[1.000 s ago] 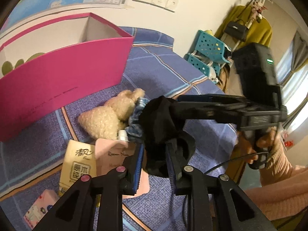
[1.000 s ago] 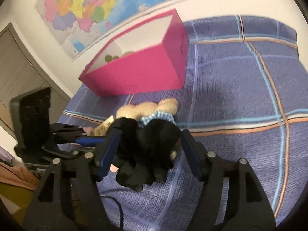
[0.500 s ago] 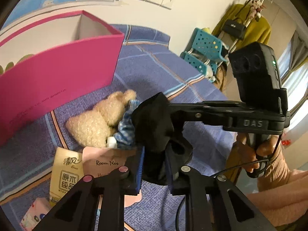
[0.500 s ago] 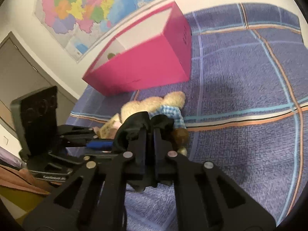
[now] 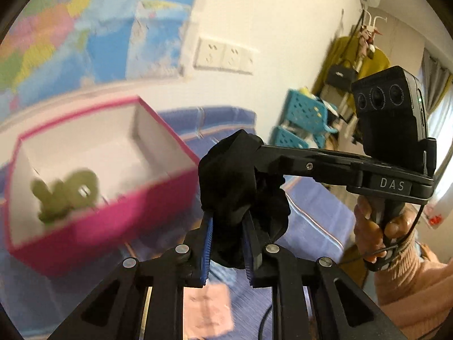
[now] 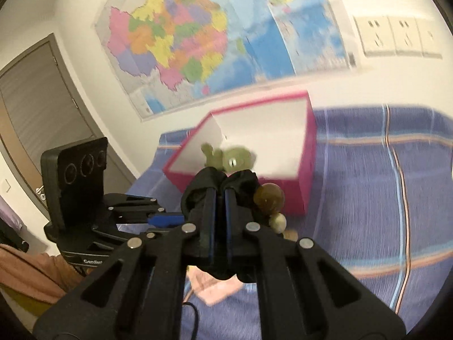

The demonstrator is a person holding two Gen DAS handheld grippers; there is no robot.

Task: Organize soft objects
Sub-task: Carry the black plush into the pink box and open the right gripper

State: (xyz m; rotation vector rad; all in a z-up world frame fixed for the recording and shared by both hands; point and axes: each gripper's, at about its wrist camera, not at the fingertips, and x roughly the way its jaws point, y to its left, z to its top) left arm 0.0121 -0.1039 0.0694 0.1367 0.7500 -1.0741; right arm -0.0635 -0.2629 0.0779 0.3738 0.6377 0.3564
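Both grippers were clamped on one black cloth: the left gripper pinched its lower part, and the right gripper bit it from the side. The cloth hung in the air above the blue bedspread. Beyond it stood the pink box, with a green toy inside.

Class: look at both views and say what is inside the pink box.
Inside the pink box lies one green plush toy on the white floor. In the right wrist view, the black cloth covers the toy's lower part.
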